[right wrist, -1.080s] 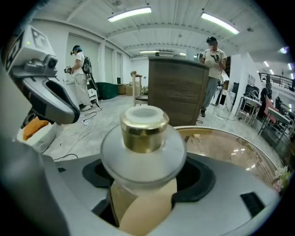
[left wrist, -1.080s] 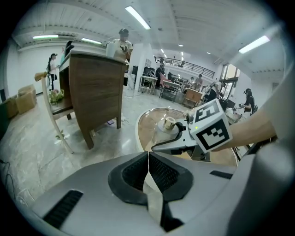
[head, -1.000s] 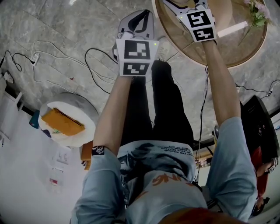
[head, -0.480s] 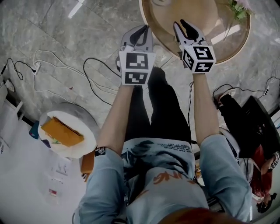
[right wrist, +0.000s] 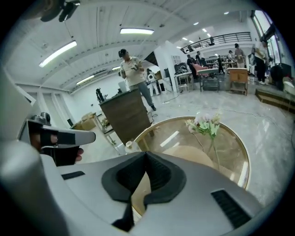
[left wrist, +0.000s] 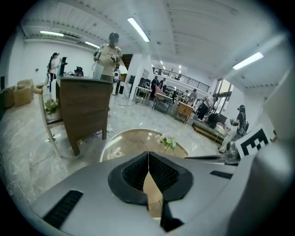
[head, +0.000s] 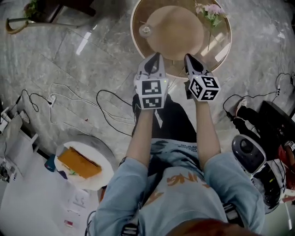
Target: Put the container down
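Note:
A round glass table with a gold rim stands in front of me. A small clear container stands on its left part, upright and apart from both grippers; it also shows as a small jar at the table's edge. My left gripper hovers at the table's near edge, shut with nothing between its pads. My right gripper is beside it, also shut and empty. Pink and white flowers stand on the table's right side.
Cables trail over the marble floor on the left. A white round stand bearing an orange thing is at lower left, and black equipment at right. A dark wooden cabinet and several people stand beyond the table.
The right gripper has drawn back from over the table to its near edge and its jaws have come together. The view has shifted, so the whole table now shows.

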### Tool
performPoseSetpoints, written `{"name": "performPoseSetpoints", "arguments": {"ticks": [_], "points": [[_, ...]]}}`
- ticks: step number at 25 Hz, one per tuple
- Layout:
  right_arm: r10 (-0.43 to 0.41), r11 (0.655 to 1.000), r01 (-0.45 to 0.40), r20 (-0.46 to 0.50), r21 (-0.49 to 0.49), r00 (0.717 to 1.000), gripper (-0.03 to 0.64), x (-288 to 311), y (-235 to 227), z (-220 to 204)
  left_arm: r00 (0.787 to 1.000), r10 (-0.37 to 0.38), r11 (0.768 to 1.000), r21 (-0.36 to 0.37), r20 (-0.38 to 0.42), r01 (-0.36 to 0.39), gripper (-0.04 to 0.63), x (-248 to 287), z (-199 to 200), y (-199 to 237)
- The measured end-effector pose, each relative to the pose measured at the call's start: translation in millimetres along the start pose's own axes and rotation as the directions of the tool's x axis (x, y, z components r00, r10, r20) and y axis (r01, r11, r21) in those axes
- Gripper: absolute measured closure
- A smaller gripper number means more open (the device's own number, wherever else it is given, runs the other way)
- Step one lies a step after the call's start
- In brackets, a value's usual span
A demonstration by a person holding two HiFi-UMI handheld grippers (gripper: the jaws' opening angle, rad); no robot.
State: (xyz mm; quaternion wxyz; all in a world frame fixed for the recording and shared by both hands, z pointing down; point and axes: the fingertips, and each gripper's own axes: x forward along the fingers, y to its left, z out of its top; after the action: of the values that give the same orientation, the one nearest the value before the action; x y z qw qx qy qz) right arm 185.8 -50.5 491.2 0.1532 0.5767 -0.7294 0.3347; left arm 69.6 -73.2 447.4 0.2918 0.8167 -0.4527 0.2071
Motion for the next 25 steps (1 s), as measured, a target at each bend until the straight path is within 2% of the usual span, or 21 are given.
{"name": "performPoseSetpoints", "arguments": {"ticks": [5,10,15,18,21,23,25], "points": [[-0.059,0.997,0.053,0.112,0.055,0.992,0.606,-61,-2,58,0.998,-0.016,1.000,0.005,0.053,0.016,0.568,-26,52,-47],[-0.108,0.993,0.093,0.230,0.075,0.967,0.606,-115,-10,124,0.992,-0.041,0.998,0.041,0.122,0.036,0.568,-48,112,-81],[-0.168,0.984,0.141,0.323,0.106,0.931,0.606,-173,-12,166,0.983,-0.039,0.999,0.037,0.182,0.033,0.571,-92,150,-111],[-0.161,0.987,0.155,0.380,0.046,0.911,0.606,-195,-7,202,0.963,-0.104,0.989,0.127,0.250,0.074,0.571,-106,184,-148],[-0.152,0.985,0.174,0.441,-0.010,0.885,0.606,-218,-7,243,0.929,-0.169,0.972,0.211,0.329,0.102,0.571,-118,231,-175],[-0.147,0.982,0.185,0.474,-0.032,0.868,0.606,-232,-7,265,0.910,-0.192,0.963,0.248,0.367,0.103,0.571,-124,255,-184],[-0.132,0.982,0.183,0.507,-0.052,0.852,0.606,-239,-1,291,0.896,-0.185,0.963,0.255,0.405,0.084,0.571,-128,279,-182]]}}
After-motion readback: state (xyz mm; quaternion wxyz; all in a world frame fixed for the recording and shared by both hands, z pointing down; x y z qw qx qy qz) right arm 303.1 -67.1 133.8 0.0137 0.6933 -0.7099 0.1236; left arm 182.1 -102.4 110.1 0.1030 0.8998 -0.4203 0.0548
